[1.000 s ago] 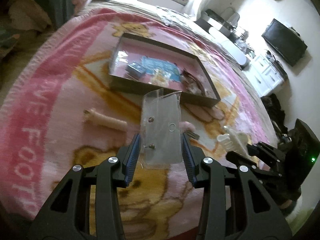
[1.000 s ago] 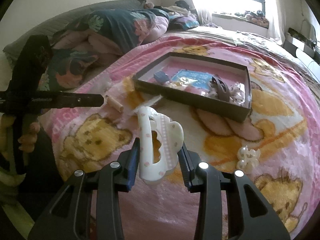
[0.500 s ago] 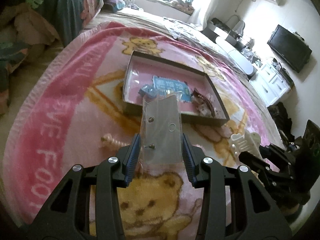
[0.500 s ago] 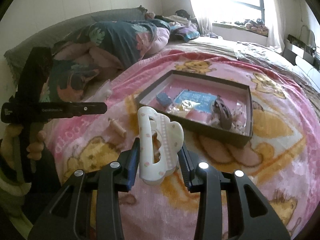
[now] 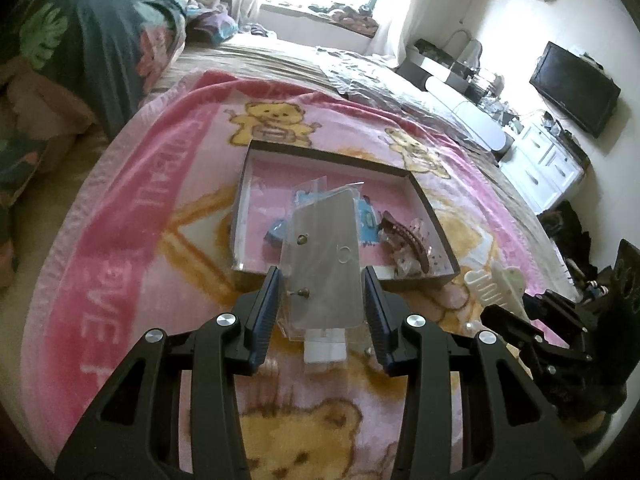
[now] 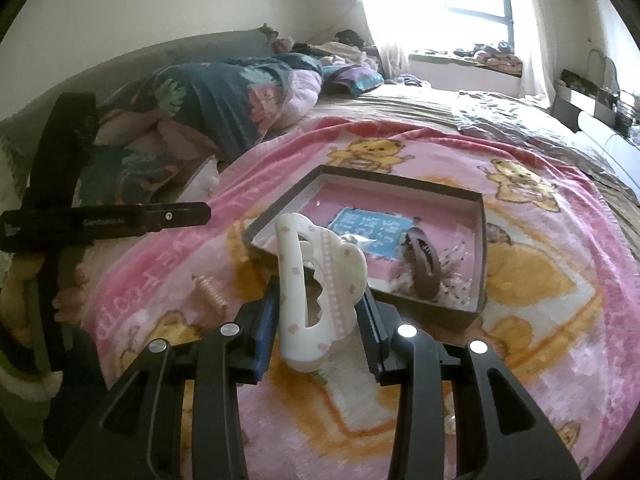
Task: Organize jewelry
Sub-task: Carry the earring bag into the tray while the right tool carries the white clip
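Tray [image 5: 424, 196] at 12 o'clock, brown clip [image 6: 424, 268] inside. Left hand-held gripper [image 5: 322, 304] clamps earring card [image 5: 324, 264], right hand-held gripper [image 6: 318, 320] clamps white clip [image 6: 316, 284]; both now nearer tray.

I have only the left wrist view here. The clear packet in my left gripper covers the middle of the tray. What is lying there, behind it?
Observer: Behind your earring packet, the right wrist view shows a blue card with white characters, flat on the floor of the tray.
Operator: And the white thing at my right edge, how is it held?
Observer: The right gripper is shut on the white hair claw, which stands upright between the fingers, in front of the tray's near wall.
Operator: Does anything lie on the blanket near me?
Observer: A beige spiral hair tie lies on the pink blanket, left of the right gripper and outside the tray.
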Motion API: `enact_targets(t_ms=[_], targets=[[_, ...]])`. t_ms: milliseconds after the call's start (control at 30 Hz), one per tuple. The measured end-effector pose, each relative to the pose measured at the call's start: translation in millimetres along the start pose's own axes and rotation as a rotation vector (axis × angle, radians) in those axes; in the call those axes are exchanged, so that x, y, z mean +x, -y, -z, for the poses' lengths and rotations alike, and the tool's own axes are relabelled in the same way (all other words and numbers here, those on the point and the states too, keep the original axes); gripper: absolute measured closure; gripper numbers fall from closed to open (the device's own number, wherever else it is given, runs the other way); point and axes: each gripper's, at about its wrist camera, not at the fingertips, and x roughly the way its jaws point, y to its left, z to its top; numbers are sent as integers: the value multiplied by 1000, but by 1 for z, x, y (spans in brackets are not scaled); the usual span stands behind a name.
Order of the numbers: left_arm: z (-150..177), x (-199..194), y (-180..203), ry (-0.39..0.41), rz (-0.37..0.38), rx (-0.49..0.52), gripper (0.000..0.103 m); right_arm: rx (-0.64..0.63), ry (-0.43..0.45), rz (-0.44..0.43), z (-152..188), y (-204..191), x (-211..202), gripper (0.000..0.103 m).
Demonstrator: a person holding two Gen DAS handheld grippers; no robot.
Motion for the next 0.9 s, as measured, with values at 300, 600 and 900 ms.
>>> enact_targets(t_ms=[300, 600, 900], targets=[[-22, 33, 12, -16, -11, 28, 70, 48, 8, 62, -12, 29, 9, 68], [-32, 78, 32, -54, 6, 68, 70, 135, -1, 153, -21, 81, 19, 68], [-28, 120, 52, -121, 42, 110, 70, 183, -39, 200, -24, 113, 38, 68]])
